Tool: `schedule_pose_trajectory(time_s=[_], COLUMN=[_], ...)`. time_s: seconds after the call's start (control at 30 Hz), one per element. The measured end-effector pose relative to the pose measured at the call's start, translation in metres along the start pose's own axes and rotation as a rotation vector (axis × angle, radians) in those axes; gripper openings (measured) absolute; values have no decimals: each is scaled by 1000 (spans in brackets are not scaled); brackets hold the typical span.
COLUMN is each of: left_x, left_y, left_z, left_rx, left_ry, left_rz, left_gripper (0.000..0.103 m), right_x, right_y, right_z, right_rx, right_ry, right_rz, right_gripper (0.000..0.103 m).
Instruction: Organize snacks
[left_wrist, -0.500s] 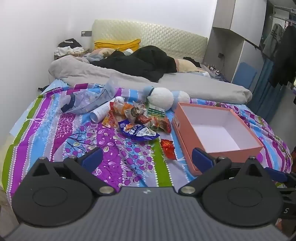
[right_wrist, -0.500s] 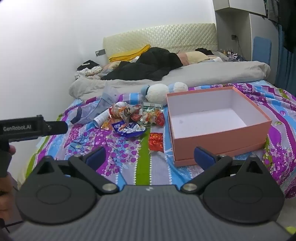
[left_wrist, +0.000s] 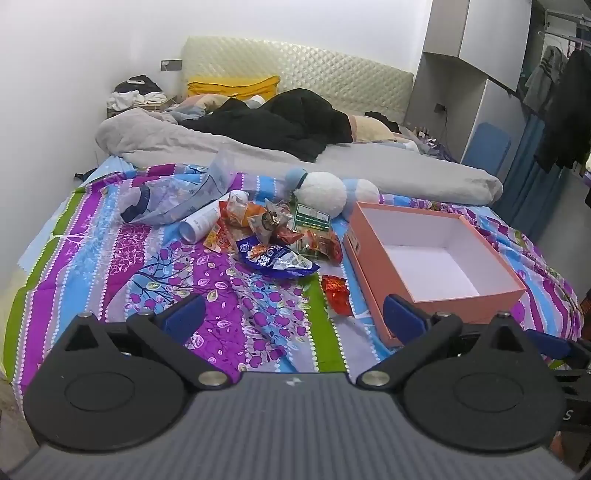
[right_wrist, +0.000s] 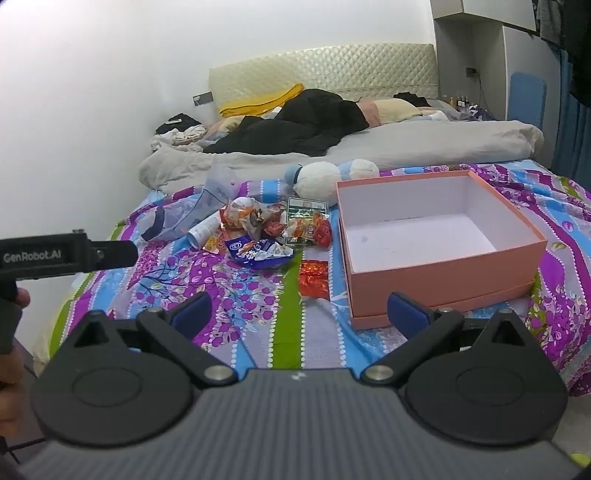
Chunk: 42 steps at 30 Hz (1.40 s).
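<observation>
Task judged as barely begun. The pink box (right_wrist: 439, 273) is seen open and empty on the patterned bedspread (left_wrist: 110, 258), right of centre; nothing has been put in it yet.

The snack pile (left_wrist: 273, 236) is left loose just left of the box: a blue packet (left_wrist: 273, 258) at the near edge, orange/red wrappers behind it, a green-white pack (left_wrist: 312, 219) toward the far side, a white tube (left_wrist: 199, 225) at the pile's left. One red packet (left_wrist: 336, 290) lies apart, near the box's near-left corner, w/ a small gap between them. A clear plastic bag (left_wrist: 177, 203) is spread at far left; a plush toy (left_wrist: 321, 194) sits beyond the pile.

Left gripper (left_wrist: 293, 317): jaws spread wide, nothing between them, held above the near bedspread. Right gripper (right_wrist: 299, 314): same, wide apart and empty, aimed btwn red packet and box.

Left to do, by estimate: every snack to be picked up and placed in the box; red packet looks the closest first pick.
</observation>
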<state>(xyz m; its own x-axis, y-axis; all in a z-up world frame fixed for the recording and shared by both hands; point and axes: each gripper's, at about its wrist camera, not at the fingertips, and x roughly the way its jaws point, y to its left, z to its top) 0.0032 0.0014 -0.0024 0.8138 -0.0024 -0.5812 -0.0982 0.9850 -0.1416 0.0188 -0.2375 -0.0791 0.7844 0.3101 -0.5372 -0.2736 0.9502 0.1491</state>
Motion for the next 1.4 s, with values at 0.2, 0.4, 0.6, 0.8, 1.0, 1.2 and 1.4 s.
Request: schedule_pose_trajectory(time_s=[0.2,0.4,0.6,0.8,1.0,1.2,1.4], left_x=[1,3,4,5,6,8,9], left_y=[1,2,3,3,4,4,4], left_z=[0,-3,-2,-3,-3,-3,-2], left_rx=[-6,-5,-8,-8,-13,-17,-19], left_ry=[9,19,24,26,32,40,46], left_rz=[-2,-4,-9,-11,-14,-13,-24], left_gripper=[103,103,103,103,103,103,103], right_x=[4,6,7,9,10,11,11], right_y=[-2,0,1,1,0,-1,-3], right_z=[14,13,16,15,16,15,15], right_rx=[-4,-12,-15,-16,-17,-17,-12], right_ry=[27,34,36,44,50,47,55], right_rz=[-8,-3,-2,5,11,8,8], right_gripper=[103,103,103,103,103,103,103])
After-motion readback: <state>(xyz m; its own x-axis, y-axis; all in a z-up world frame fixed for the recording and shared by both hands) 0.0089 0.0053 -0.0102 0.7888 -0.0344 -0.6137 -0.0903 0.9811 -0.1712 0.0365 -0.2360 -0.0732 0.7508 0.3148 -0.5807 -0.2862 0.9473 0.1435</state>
